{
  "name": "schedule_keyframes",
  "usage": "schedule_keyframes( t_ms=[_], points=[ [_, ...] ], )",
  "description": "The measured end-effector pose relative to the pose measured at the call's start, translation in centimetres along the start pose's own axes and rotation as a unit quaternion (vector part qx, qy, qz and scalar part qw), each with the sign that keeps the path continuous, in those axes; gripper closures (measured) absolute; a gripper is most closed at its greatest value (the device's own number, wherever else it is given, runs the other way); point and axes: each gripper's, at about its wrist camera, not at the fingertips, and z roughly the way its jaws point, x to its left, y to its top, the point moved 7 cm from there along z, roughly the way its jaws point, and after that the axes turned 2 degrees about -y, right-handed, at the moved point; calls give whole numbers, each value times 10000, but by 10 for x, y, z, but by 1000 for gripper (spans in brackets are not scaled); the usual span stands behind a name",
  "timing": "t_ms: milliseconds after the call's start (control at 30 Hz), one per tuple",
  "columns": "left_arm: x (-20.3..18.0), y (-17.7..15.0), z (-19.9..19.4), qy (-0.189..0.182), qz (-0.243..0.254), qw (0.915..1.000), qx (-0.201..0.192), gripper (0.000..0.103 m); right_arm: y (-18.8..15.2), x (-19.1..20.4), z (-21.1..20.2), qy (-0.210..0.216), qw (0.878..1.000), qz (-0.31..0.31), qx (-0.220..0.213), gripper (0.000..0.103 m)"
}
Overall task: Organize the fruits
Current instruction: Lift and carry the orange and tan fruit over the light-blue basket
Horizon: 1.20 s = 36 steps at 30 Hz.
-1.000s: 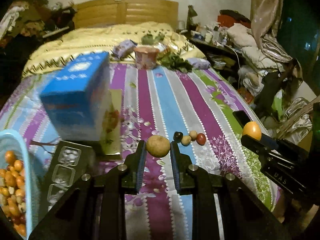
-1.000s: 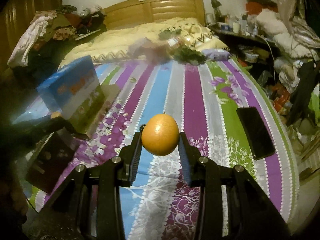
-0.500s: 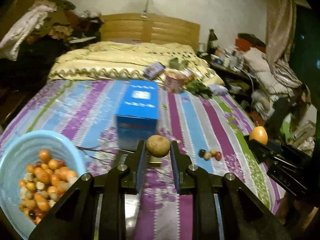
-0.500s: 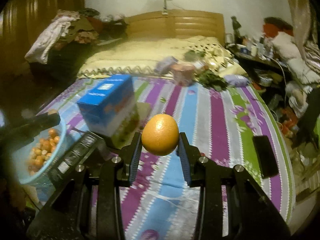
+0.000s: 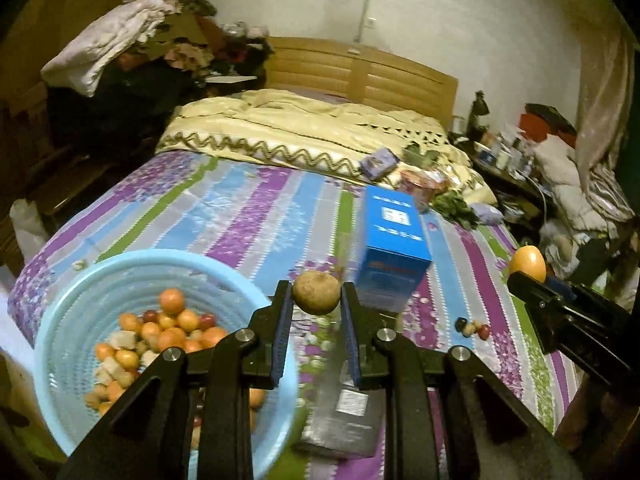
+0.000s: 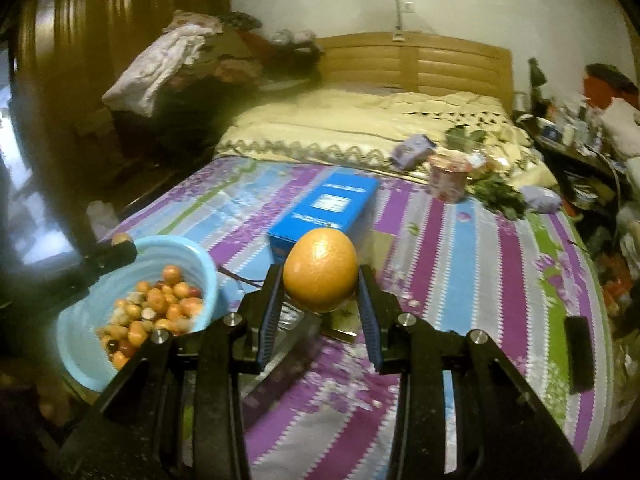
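Observation:
My left gripper (image 5: 316,300) is shut on a small round brown fruit (image 5: 316,291), held in the air just right of a light blue basket (image 5: 100,276) full of several small orange and red fruits (image 5: 160,332). My right gripper (image 6: 320,280) is shut on a large orange (image 6: 320,274) above the striped bedspread; the same orange (image 5: 527,262) shows at the right of the left wrist view. The basket (image 6: 200,264) lies to the lower left in the right wrist view. Three small fruits (image 5: 474,326) lie loose on the bed.
A blue carton (image 5: 394,248) stands mid-bed beside a flat dark box (image 5: 344,412). A pink cup (image 6: 448,178), leafy greens (image 6: 500,196) and a small packet (image 6: 412,148) lie near the folded cream quilt (image 5: 304,132). A black phone (image 6: 578,354) rests at the right edge.
Both grippers have swung left and risen with their fruits still held. The blue basket has come into full view below the left gripper and the carton has shifted to the right.

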Motion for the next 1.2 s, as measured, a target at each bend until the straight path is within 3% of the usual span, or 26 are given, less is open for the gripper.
schedule_keyframes(
  t_ms=[367, 633, 1000, 1200],
  points=[
    [93, 8, -17, 453, -472, 9978, 49, 79, 13, 85, 27, 658, 9966, -437, 230, 66],
    [146, -8, -18, 623, -754, 9945, 369, 79, 4, 138, 58, 1095, 9886, -705, 749, 66],
    [196, -55, 7, 621, -1136, 9847, 1169, 79, -26, 181, 103, 1483, 9618, -1193, 1966, 66],
    [212, -75, 18, 576, -1272, 9781, 1544, 79, -46, 190, 117, 1468, 9459, -1506, 2471, 66]
  ],
)
